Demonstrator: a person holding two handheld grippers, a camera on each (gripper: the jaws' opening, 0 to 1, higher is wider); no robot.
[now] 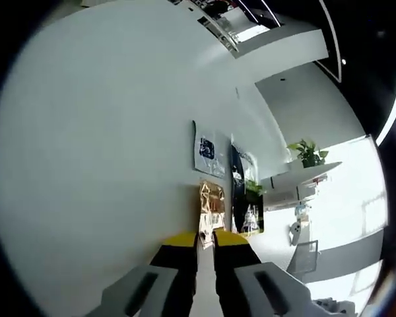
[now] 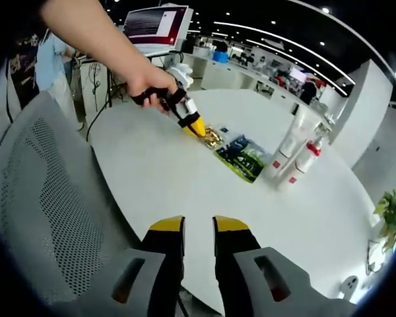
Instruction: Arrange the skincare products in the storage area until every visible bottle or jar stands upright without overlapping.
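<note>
The left gripper (image 2: 199, 129) is reaching the gold sachet (image 1: 211, 205) on the white bench (image 2: 152, 172), jaws slightly apart; the right gripper (image 2: 198, 228) is hovering, jaws narrowly open. Two bottles (image 2: 292, 155) are standing upright far right.

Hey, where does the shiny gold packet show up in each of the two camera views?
Left gripper view: the gold packet lies low in the middle, just beyond the left claw tips on the white table.
Right gripper view: the gold packet sits above the middle, at the yellow tips of the left claw.
Shared landmark: the dark green packet right beside it.
</note>
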